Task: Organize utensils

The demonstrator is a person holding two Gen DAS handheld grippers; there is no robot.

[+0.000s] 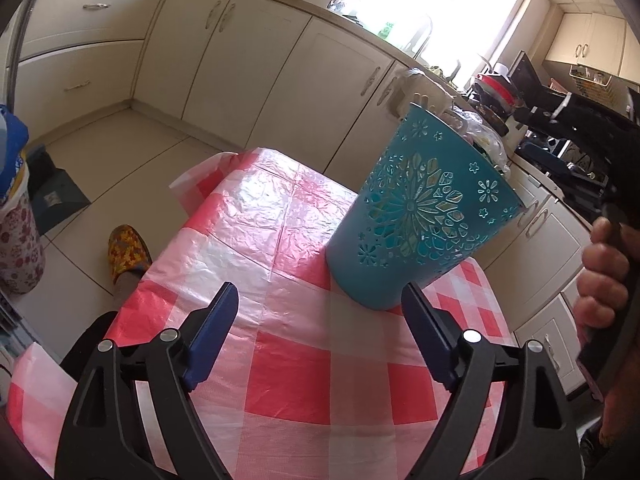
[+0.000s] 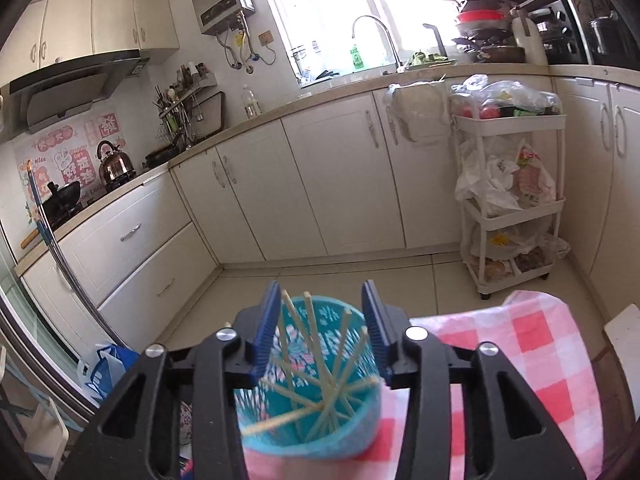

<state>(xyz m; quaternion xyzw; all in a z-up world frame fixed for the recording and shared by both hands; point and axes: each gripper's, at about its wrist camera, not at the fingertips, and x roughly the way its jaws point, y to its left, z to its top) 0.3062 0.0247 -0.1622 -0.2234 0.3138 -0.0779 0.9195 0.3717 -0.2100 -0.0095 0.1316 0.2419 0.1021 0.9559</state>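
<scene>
Teal holder (image 1: 420, 216) with chopsticks (image 2: 320, 364) on checked tablecloth (image 1: 280, 360)
Left gripper (image 1: 320, 320) jaws wide, empty, holder just past its right finger; right gripper (image 2: 320, 336) half open above holder mouth, pressing on nothing; white trolley (image 2: 512, 200), cabinets (image 2: 328, 184) beyond.

Teal cup (image 1: 420, 216) blocks right, tablecloth (image 1: 256, 216) bare left

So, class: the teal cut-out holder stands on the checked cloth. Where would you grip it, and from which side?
Grip the teal holder low on its plain, narrower base, below the cut-out pattern, coming level from the left gripper side, where its open jaws already face it. The wall flares toward the rim, and chopsticks fan out of the top, so a grip from above looks awkward.
</scene>
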